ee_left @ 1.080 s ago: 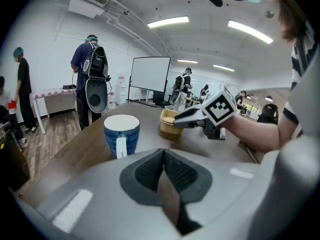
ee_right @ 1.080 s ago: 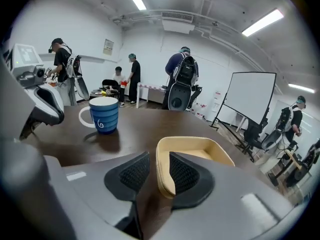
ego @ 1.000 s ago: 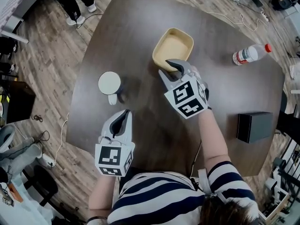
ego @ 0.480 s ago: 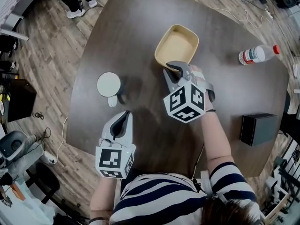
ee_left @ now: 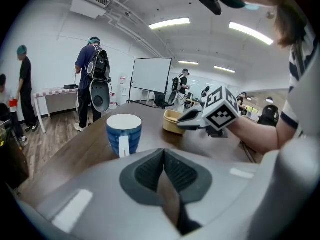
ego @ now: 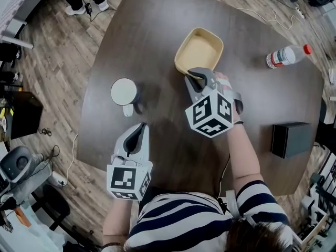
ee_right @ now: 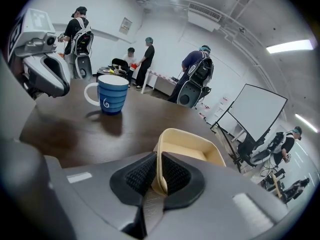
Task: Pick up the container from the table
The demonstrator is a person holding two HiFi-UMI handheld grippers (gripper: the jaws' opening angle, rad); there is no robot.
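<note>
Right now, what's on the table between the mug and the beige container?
Nothing: only bare table lies between mug and container, as the head view shows.

Beige square container [ego: 199, 51] — upright, empty, on table [ego: 152, 35]

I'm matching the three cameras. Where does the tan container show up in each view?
Head view: container at upper centre of the table, just beyond the right gripper.
Left gripper view: container near centre, small, right of the mug.
Right gripper view: container at lower centre, its near wall between the closing jaws.
Shared landmark: the blue mug, seen in all three views.
</note>
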